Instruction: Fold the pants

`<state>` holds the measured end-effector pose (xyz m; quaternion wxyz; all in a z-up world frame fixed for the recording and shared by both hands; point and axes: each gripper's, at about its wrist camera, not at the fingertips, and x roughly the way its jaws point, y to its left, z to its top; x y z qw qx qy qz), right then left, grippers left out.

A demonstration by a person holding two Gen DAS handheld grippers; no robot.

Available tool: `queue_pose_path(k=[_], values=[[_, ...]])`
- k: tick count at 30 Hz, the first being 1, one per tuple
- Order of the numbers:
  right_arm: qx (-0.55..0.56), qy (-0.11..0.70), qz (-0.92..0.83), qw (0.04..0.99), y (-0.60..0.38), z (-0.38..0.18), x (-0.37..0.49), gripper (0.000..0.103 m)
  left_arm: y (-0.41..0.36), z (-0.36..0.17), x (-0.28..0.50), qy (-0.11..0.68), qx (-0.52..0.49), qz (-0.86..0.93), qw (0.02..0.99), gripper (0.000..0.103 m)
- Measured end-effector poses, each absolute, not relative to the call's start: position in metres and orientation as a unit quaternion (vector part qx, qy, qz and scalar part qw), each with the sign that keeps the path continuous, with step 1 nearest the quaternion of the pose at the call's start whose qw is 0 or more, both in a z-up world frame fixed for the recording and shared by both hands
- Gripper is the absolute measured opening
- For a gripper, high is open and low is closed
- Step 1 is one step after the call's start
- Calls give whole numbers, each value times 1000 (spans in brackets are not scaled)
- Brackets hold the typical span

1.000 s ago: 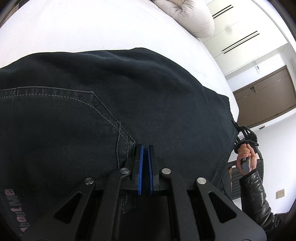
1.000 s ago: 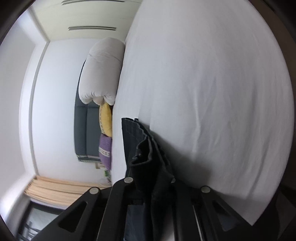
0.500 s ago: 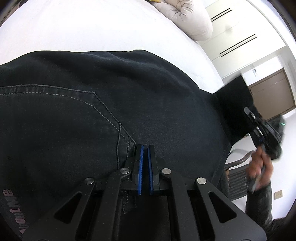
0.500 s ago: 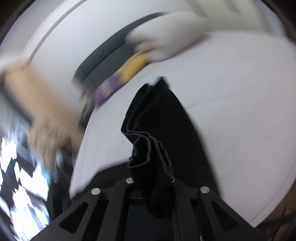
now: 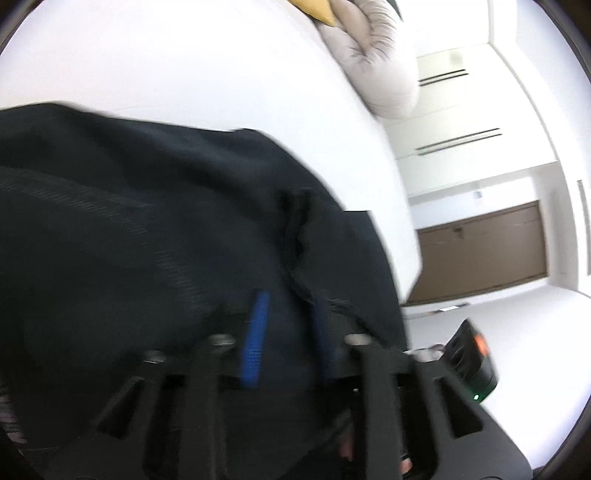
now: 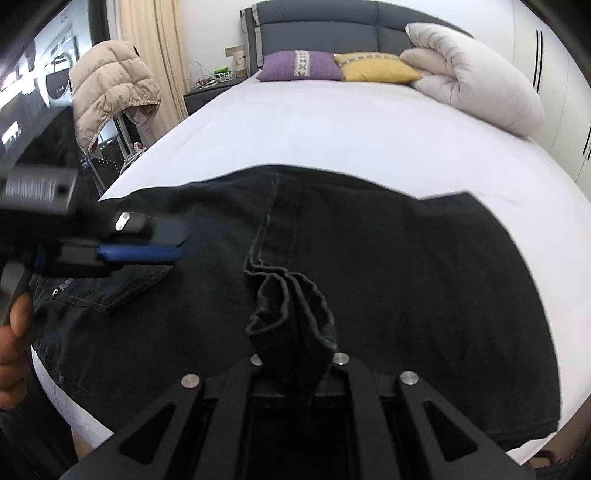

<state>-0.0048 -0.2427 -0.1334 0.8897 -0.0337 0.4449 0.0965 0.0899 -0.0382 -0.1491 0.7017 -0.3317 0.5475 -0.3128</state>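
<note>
Black pants (image 6: 369,266) lie spread across the near end of the white bed (image 6: 332,122), folded over on themselves, their long axis running side to side in my right wrist view. The hem end is brought over onto the waist end, where a back pocket and a rivet show at the left.

Right gripper (image 6: 295,354): I have it clamped nearly shut on a bunched wad of the hem cloth, which rises in pleats straight out of the jaws. The gripper sits over the near edge of the pants, about midway along their length.

Left gripper (image 6: 147,240): its jaws are opening, with the blue pads (image 5: 255,339) standing apart. I see dark cloth behind and below the pads, but none pinched between them (the left wrist view is blurred, so light contact cannot be ruled out). The gripper hovers over the pocket end.

The relation that matters: the held hem lies directly ahead of my right fingers, pointing toward the headboard (image 6: 325,29), while the seam runs away from them across the short axis of the pants. I judge the right hand the nearer to the fold, so laying the hem flat falls to it.

Beyond: purple and yellow cushions (image 6: 303,66), a rolled duvet (image 6: 476,85), and a puffy jacket (image 6: 110,85) on a chair.
</note>
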Motion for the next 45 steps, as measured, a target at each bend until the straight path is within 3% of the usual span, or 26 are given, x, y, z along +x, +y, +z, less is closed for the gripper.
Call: queue_pose_path(k=[2,6,8,10,11,14,24,26,28,30,31,32,36,38,40,45], values=[[-53,428,98,897,-233,-124,-14,6,-47,-141,99,547,-338,-324,694,90],[-95,401,103,905,-215,-110,-23,6,-63,-142,117,572,-322,-331,678,93],[-112,391,109,907,-205,-106,-28,6,-67,-145,122,582,-312,-327,676,87],[-128,384,116,907,-196,-102,-31,6,-69,-144,124,588,-300,-334,673,54],[-139,380,121,906,-189,-99,-33,7,-69,-144,125,593,-294,-336,670,27],[-167,375,129,903,-175,-98,-37,7,-57,-144,125,594,-282,-327,678,10],[-200,401,152,881,-142,-122,-37,8,-25,-154,118,596,-257,-284,706,10],[-199,414,168,872,-139,-132,-39,19,-13,-169,109,604,-256,-269,705,10],[-199,430,176,863,-141,-140,-42,20,-7,-178,103,601,-273,-268,701,10],[-175,431,188,865,-149,-134,-47,35,3,-174,96,596,-277,-261,707,11],[-156,441,198,861,-156,-130,-49,52,9,-169,92,594,-270,-254,714,11],[-117,460,220,853,-168,-123,-52,61,15,-165,91,593,-262,-244,721,11],[44,496,301,814,-231,-94,-55,59,11,-132,84,575,-186,-206,770,11],[137,497,324,793,-280,-79,-42,46,-9,-113,82,554,-151,-229,786,11],[190,486,322,790,-321,-70,-27,45,-31,-104,78,539,-123,-262,791,11],[288,493,314,758,-399,-82,53,33,-66,-147,68,580,-66,-272,765,11]])
